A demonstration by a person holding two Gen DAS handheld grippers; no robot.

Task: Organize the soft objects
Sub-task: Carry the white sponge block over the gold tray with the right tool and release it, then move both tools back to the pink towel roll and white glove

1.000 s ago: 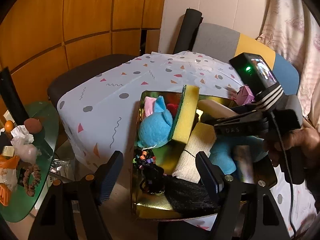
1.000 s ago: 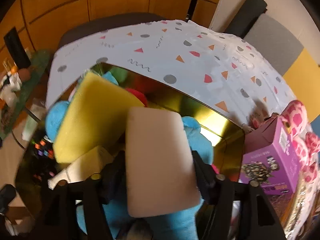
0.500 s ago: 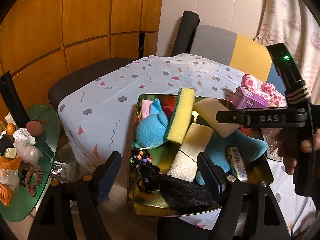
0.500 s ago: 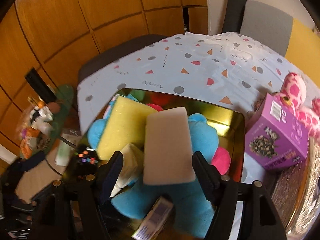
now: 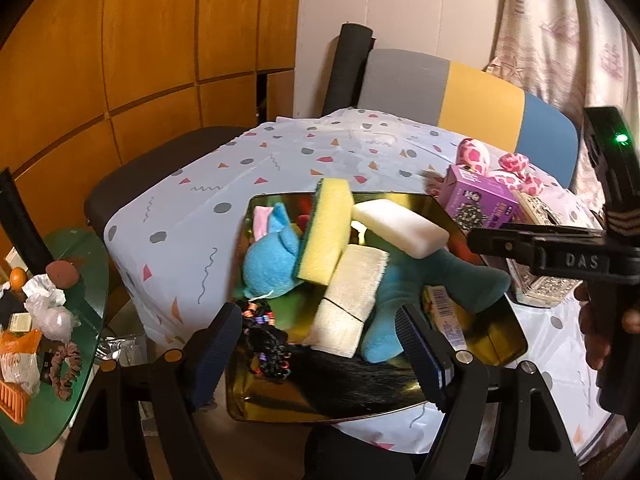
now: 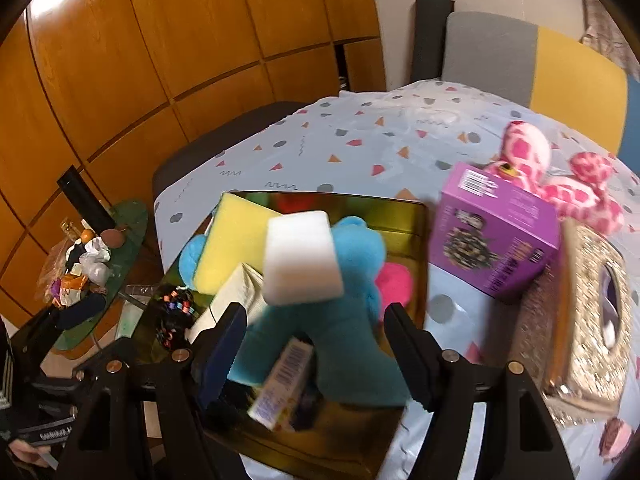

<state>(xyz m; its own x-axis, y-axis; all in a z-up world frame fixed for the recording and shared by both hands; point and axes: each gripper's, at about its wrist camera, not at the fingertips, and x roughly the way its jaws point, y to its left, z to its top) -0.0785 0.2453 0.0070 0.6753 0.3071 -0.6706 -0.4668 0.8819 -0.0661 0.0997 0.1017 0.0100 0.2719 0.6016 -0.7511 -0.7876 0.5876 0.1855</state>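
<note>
Sponges (image 5: 326, 232) and blue plush (image 6: 352, 280) sit heaped in the gold tray (image 5: 256, 400) at the worktop's near edge, corralled together, while left tool (image 5: 320, 344) and right tool (image 6: 312, 344) hang wide, empty.

Orange-brown wood-panelled wall (image 5: 140, 60) fills the left and far side, split by dark grooves. Plain pale wall (image 5: 400, 4) at far right, a patterned curtain (image 5: 560, 32) beside it. Far behind the table (image 5: 192, 200) with its confetti-print cloth: a grey, yellow and blue chair back (image 5: 460, 92). Near left: a green glass side table (image 5: 80, 360), cluttered. Light warm, dim.
</note>
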